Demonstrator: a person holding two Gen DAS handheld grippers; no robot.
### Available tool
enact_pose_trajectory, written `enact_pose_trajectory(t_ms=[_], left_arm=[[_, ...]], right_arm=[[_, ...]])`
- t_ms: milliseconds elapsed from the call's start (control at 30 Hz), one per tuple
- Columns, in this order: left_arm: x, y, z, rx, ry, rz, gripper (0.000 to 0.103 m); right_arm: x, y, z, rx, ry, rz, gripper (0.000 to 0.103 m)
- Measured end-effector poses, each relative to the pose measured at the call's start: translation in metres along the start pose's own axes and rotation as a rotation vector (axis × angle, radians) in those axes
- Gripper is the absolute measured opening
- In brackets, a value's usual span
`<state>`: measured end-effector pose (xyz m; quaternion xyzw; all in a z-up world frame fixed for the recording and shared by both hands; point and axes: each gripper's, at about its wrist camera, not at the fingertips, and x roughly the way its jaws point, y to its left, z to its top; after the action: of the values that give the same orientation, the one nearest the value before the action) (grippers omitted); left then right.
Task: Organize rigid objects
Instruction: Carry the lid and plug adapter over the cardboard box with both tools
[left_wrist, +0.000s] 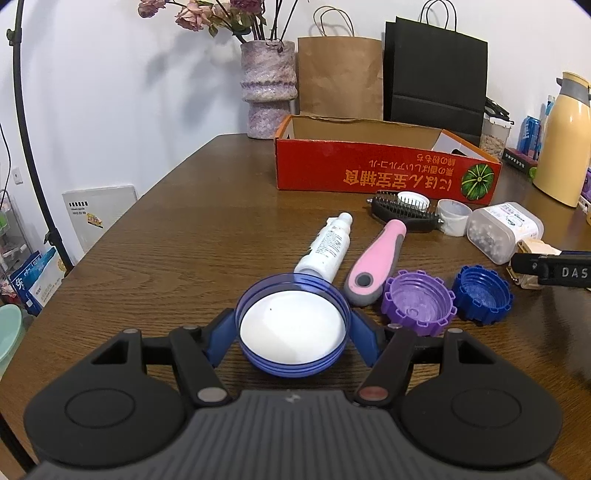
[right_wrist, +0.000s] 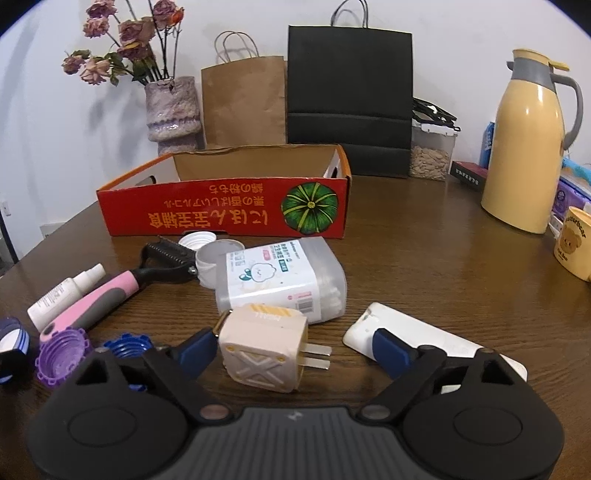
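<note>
My left gripper (left_wrist: 293, 332) is shut on a blue lid with a white inside (left_wrist: 291, 328), held just over the table. Beyond it lie a white bottle (left_wrist: 325, 245), a pink and grey pet comb (left_wrist: 376, 264), a purple cap (left_wrist: 419, 302) and a dark blue cap (left_wrist: 482, 293). My right gripper (right_wrist: 295, 350) is open around a cream plug adapter (right_wrist: 264, 350); the left finger is near it, the right finger rests over a white flat device (right_wrist: 436, 339). A clear swab box (right_wrist: 284, 282) lies beyond. The red cardboard box (right_wrist: 221, 210) stands open behind.
A vase of dried flowers (left_wrist: 267, 88), a brown bag (left_wrist: 340, 77) and a black bag (left_wrist: 436, 70) stand by the wall. A yellow thermos (right_wrist: 528, 147), a seed jar (right_wrist: 432, 153) and a yellow mug (right_wrist: 574, 247) are at the right. The table's left edge (left_wrist: 122, 218) is close.
</note>
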<state>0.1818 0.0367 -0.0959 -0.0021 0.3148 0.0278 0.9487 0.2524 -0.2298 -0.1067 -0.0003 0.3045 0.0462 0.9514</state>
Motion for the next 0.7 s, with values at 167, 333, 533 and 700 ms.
enact_pose_trajectory(t_ms=[167, 333, 533, 700], left_arm=[[-0.005, 0.002, 0.000, -0.006, -0.010, -0.002, 0.068], [-0.012, 0.005, 0.003, -0.012, -0.025, 0.002, 0.068], [-0.018, 0.004, 0.010, -0.006, -0.045, 0.003, 0.068], [-0.024, 0.001, 0.020, 0.001, -0.074, 0.007, 0.068]], right_arm=[[0.002, 0.004, 0.000, -0.020, 0.014, 0.024, 0.064], [0.000, 0.003, -0.003, -0.009, 0.017, 0.057, 0.059], [-0.012, 0.002, -0.002, 0.007, -0.020, 0.074, 0.059], [-0.023, 0.003, 0.005, 0.005, -0.047, 0.095, 0.059]])
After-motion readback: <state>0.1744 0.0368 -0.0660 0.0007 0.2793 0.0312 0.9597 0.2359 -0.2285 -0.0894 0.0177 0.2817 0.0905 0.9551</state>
